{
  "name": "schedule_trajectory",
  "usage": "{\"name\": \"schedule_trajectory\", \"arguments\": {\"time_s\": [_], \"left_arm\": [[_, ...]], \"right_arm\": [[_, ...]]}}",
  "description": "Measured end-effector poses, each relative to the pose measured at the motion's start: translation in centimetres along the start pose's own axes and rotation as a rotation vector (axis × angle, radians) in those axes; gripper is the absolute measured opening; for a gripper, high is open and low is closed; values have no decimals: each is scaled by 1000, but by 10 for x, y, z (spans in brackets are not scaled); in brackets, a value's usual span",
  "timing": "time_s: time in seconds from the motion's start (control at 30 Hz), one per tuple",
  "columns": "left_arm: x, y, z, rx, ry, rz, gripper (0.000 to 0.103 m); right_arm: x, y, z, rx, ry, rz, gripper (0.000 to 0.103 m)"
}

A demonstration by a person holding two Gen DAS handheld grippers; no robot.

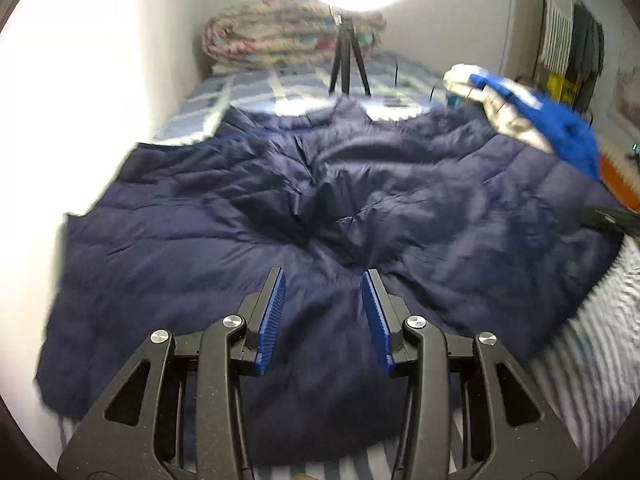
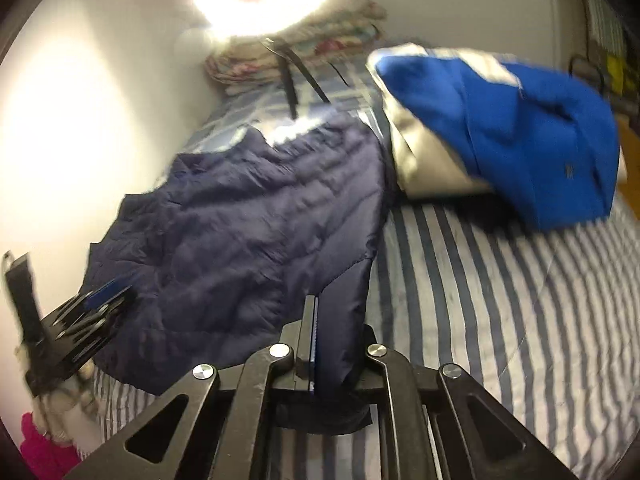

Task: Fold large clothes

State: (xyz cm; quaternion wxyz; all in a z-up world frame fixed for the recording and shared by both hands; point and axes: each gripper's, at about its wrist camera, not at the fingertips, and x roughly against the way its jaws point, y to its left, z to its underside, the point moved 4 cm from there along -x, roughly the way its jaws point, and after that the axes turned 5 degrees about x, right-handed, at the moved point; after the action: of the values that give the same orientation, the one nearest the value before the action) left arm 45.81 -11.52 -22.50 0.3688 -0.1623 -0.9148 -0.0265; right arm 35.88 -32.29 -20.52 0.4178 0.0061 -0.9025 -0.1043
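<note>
Navy jacket (image 1: 200,240): quilted cloth, faint sheen, puffy stitched channels. Bedsheet (image 2: 500,300): soft woven cloth, matt, blue-and-white stripes. Blue-and-grey garment (image 2: 520,140): matt cloth. Left gripper (image 1: 323,320): matt black plastic arms, ribbed blue pads (image 1: 272,320), polished metal pivots. Folded quilt (image 1: 280,36): printed cloth.

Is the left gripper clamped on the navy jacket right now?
No: the left gripper hangs open above the navy jacket, with no fabric pinched between its blue pads.
</note>
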Motion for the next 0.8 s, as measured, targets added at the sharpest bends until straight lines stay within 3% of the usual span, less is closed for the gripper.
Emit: {"name": "schedule_trajectory", "arguments": {"time_s": [0.17,0.4,0.6,0.8], "left_arm": [[79,11,32,38,-74,16,41],[151,29,80,110,-119,23,41],[202,52,102,149,-186,-18,41],[235,78,123,194,-223,-64,41]], "right_arm": [[23,33,-21,97,-62,21,4],[45,91,-42,215,-126,13,2],[50,171,-61,337,-173,-49,2],[26,256,-64,412,-170,-140,2]]}}
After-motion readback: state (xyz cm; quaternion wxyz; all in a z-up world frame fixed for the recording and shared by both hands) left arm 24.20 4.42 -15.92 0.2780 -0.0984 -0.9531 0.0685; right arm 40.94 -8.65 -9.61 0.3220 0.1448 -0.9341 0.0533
